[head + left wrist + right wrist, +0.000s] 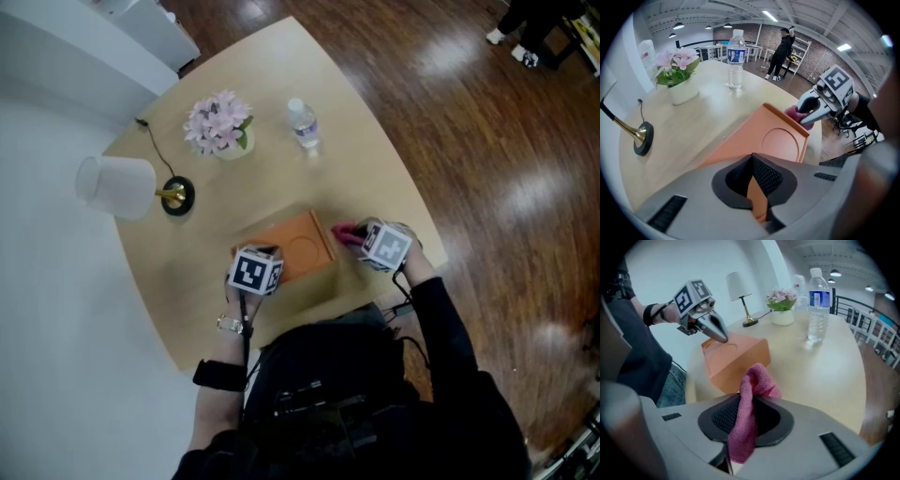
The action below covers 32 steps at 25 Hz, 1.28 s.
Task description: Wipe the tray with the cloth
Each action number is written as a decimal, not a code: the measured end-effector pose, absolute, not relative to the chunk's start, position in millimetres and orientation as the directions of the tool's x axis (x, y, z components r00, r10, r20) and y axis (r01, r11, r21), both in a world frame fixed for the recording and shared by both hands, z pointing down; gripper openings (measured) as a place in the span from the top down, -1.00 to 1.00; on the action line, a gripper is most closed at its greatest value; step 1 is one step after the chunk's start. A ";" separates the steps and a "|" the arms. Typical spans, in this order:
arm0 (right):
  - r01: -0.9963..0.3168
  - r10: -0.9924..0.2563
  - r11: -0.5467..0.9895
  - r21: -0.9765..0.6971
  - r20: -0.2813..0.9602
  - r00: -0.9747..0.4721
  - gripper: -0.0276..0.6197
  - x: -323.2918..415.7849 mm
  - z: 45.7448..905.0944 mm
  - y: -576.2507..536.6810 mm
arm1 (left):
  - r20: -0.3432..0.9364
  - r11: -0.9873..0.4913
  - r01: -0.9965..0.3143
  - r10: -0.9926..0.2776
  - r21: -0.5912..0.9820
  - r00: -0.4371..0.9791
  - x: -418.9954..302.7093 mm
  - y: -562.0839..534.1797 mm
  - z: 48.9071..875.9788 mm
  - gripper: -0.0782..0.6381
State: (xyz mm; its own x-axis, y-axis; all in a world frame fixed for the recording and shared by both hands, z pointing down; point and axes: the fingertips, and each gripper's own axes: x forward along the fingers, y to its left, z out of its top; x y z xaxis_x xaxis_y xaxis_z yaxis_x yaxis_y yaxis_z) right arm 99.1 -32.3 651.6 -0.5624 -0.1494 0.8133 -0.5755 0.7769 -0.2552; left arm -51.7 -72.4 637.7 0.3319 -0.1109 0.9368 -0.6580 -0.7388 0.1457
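Observation:
An orange tray [298, 246] with a round recess lies on the pale round table [262, 192], just in front of me. My left gripper [265, 255] is shut on the tray's near edge, and the orange rim [757, 201] shows between its pads. My right gripper [356, 235] is at the tray's right end, shut on a pink cloth [749, 401]. The cloth bunches out past the jaws and sits just short of the tray's side wall [740, 364]. The left gripper view shows the cloth [798, 114] at the tray's far corner.
A pot of pink flowers [219, 127], a water bottle [303, 123] and a white-shaded lamp [120, 186] on a black base with a cord stand at the table's far side. The table edge [427, 239] is close to the right gripper, with wooden floor beyond. A person [783, 50] stands far off.

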 end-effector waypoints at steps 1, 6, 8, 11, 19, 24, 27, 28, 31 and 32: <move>-0.594 -0.177 0.770 -0.233 0.816 -0.550 0.66 99.4 651.9 -47.9 | 0.938 -0.742 -0.657 -0.117 0.137 0.327 -52.3 -73.6 637.9 0.78; -0.624 -0.234 0.749 -0.221 0.794 -0.562 0.66 78.7 658.9 -107.1 | 0.943 -0.737 -0.664 -0.118 0.127 0.311 -54.3 -72.9 639.6 0.77; -0.612 -0.227 0.760 -0.219 0.793 -0.566 0.66 69.4 664.9 -117.8 | 0.945 -0.734 -0.665 -0.102 0.139 0.310 -53.1 -68.9 641.3 0.77; -0.585 -0.192 0.776 -0.235 0.795 -0.575 0.66 59.1 674.5 -120.6 | 0.949 -0.732 -0.666 -0.087 0.147 0.304 -53.0 -66.0 642.3 0.77; -0.518 -0.100 0.801 -0.300 0.786 -0.610 0.66 56.2 675.4 -83.2 | 0.945 -0.746 -0.654 -0.112 0.124 0.307 -53.2 -73.0 639.7 0.77; -0.487 -0.042 0.809 -0.328 0.796 -0.604 0.66 55.9 677.6 -34.6 | 0.941 -0.748 -0.650 -0.111 0.132 0.319 -53.1 -73.2 638.9 0.77; -0.481 -0.012 0.806 -0.343 0.805 -0.594 0.66 59.2 678.4 -4.7 | 0.941 -0.751 -0.647 -0.113 0.129 0.319 -53.5 -73.4 639.0 0.77; -0.480 -0.001 0.804 -0.351 0.806 -0.592 0.66 60.4 678.6 5.2 | 0.941 -0.751 -0.647 -0.114 0.129 0.320 -53.5 -73.3 639.1 0.77; -0.458 0.039 0.794 -0.399 0.786 -0.617 0.66 57.8 674.5 33.9 | 0.939 -0.749 -0.649 -0.115 0.132 0.324 -53.3 -73.0 638.9 0.77; -0.451 0.048 0.791 -0.414 0.777 -0.627 0.66 56.0 672.7 41.4 | 0.939 -0.750 -0.649 -0.117 0.130 0.324 -53.5 -73.6 638.9 0.77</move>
